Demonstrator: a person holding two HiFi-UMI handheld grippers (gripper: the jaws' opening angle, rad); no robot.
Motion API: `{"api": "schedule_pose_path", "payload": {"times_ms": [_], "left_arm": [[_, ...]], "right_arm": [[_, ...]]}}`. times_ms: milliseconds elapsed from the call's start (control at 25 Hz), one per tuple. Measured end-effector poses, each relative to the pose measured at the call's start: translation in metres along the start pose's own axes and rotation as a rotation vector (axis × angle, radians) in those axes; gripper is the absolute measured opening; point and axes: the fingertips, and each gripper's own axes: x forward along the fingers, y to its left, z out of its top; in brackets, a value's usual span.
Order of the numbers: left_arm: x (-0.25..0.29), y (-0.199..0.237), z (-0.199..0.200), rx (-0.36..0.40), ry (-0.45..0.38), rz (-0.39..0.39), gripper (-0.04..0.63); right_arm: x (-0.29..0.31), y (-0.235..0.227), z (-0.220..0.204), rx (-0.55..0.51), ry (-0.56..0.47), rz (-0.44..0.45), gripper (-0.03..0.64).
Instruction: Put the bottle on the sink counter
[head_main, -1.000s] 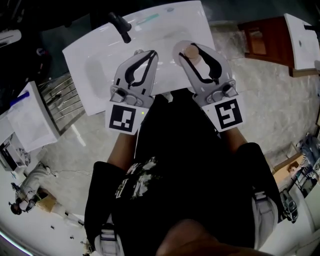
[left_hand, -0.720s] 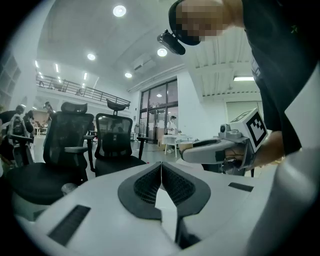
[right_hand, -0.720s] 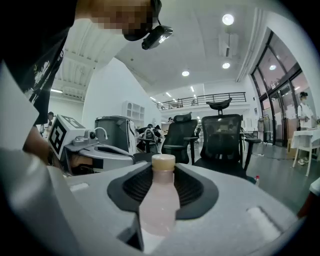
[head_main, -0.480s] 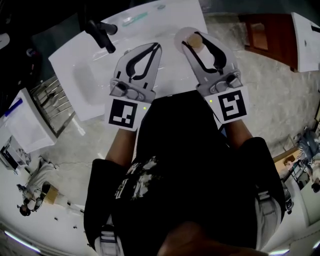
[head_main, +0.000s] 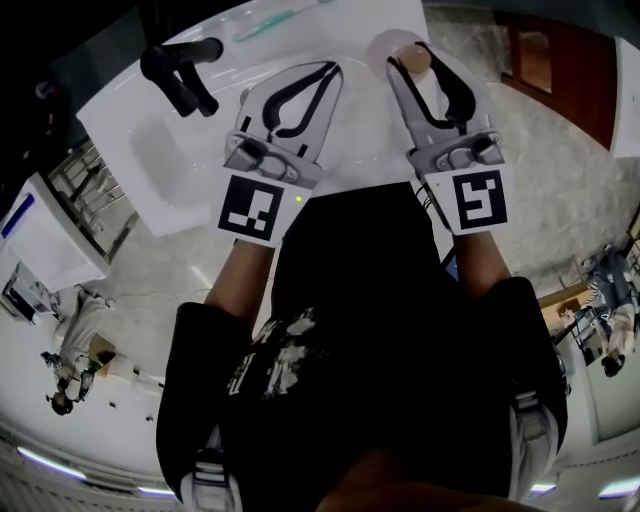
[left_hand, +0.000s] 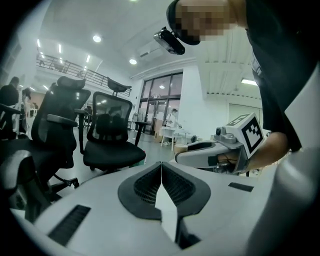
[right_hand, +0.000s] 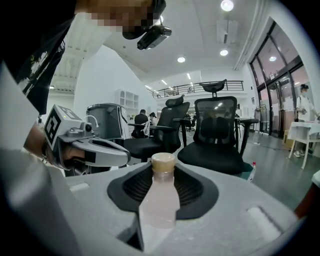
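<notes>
Grips the bottle (right_hand: 159, 200) between the 2 jaws of the right gripper (right_hand: 163, 167): jaws roughly halfway apart, ribbed black pads pressed against either side of the pale, milky body, tan cap (right_hand: 163, 161) poking up just past the tips. Shuts the left gripper (left_hand: 161, 165) completely, pad against pad along 1 thin seam, with nothing caught between.

From the head view, shows both grippers side by side, reaching out from the person's black shirt (head_main: 350, 330) over the white sink counter (head_main: 355, 120). Places the left gripper beside the basin (head_main: 165, 150) and the right gripper further right, each with its marker cube (head_main: 250, 208) nearest the body.

Sets the bottle, cap uppermost, above the far right part of the counter, well to the right of the black faucet (head_main: 178, 72) and the basin. Cannot tell whether its base touches the surface.

Leaves a slim teal item (head_main: 265, 22) lying near the counter's far edge, apart from both grippers. Frames the counter with pale stone floor (head_main: 560, 200) and a reddish wooden cabinet (head_main: 545, 70) at the far right.

Looks out, in both gripper views, on black office chairs (right_hand: 215, 130) in a bright hall, with the other gripper visible off to 1 side.
</notes>
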Motion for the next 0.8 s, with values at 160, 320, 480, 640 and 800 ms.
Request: {"api": "schedule_pose_path", "payload": {"times_ms": [160, 320, 480, 640, 800], "left_arm": [[0.026, 0.008, -0.016, -0.020, 0.030, -0.016, 0.016], [0.054, 0.005, -0.026, -0.034, 0.057, -0.031, 0.017], [0.064, 0.011, -0.035, -0.053, 0.054, -0.028, 0.017], [0.068, 0.019, -0.046, -0.075, 0.046, -0.011, 0.017], [0.075, 0.028, -0.059, -0.080, 0.051, -0.013, 0.017]], "right_arm": [[0.016, -0.022, -0.024, 0.016, 0.031, -0.010, 0.129], [0.021, -0.044, -0.044, 0.031, 0.055, -0.015, 0.129], [0.034, -0.050, -0.062, 0.030, 0.066, -0.013, 0.129], [0.051, -0.057, -0.080, 0.011, 0.087, -0.003, 0.129], [0.071, -0.065, -0.090, -0.004, 0.086, -0.006, 0.129]]}}
